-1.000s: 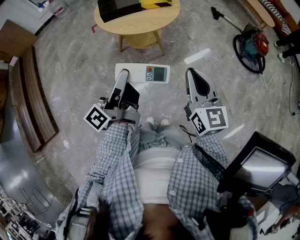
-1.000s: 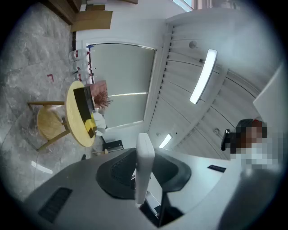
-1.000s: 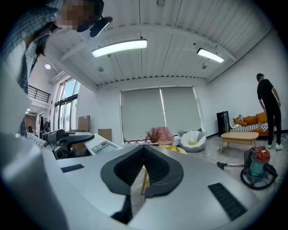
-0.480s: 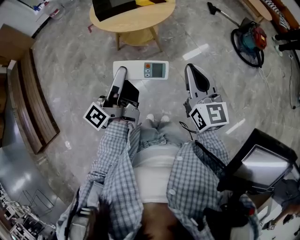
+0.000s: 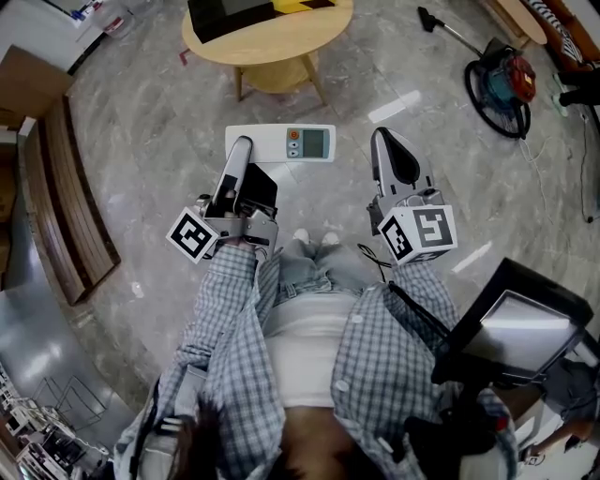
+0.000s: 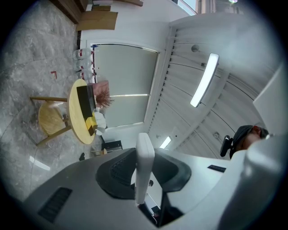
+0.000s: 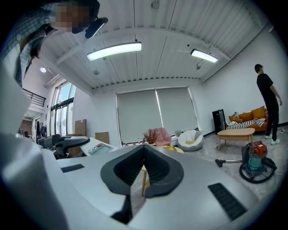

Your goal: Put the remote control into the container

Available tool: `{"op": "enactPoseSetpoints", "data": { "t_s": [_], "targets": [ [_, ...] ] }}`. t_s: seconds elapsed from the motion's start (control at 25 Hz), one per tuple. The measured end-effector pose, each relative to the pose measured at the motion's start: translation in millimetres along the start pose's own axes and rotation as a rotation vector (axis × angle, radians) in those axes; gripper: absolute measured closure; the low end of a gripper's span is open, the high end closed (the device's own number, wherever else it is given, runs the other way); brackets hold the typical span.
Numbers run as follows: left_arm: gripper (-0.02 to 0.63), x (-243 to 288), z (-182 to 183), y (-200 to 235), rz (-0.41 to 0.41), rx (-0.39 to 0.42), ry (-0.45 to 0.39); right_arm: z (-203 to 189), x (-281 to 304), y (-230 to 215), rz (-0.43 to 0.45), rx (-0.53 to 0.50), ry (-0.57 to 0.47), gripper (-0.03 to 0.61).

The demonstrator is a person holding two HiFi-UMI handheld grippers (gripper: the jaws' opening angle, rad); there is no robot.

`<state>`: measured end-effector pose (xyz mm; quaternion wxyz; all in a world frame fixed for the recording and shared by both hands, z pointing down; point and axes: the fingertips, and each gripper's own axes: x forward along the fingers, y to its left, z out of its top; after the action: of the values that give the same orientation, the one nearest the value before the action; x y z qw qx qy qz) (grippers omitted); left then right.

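Observation:
A white remote control (image 5: 291, 143) with an orange button and a small screen is held level above the floor. My left gripper (image 5: 243, 148) is shut on its left end. In the left gripper view the remote (image 6: 144, 164) stands edge-on between the two dark pads. My right gripper (image 5: 385, 142) hovers to the right of the remote, shut and empty; its pads (image 7: 155, 168) meet. The black container (image 5: 230, 14) sits on a round wooden table (image 5: 281, 42) straight ahead, beyond the remote, with a yellow thing beside it.
A vacuum cleaner (image 5: 503, 86) with its hose lies on the marble floor at the far right. A wooden bench (image 5: 66, 202) runs along the left. A dark screen-like device (image 5: 516, 323) is near my right elbow. A person (image 7: 268, 104) stands by a sofa far off.
Hardly anything: the whole view has shifted slightly. The left gripper keeps its hold on the remote and the right gripper stays shut beside it.

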<state>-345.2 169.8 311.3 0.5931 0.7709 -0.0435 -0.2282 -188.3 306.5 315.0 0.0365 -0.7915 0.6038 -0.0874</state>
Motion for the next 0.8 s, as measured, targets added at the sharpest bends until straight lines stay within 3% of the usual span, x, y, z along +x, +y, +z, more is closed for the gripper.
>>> {"op": "enactPoseSetpoints", "data": {
  "t_s": [0.8],
  "targets": [
    [0.514,-18,-20,-23,0.026,0.033,-0.091,-8,-32,-17,0.008,0.022,0.069,0.574]
  ]
}}
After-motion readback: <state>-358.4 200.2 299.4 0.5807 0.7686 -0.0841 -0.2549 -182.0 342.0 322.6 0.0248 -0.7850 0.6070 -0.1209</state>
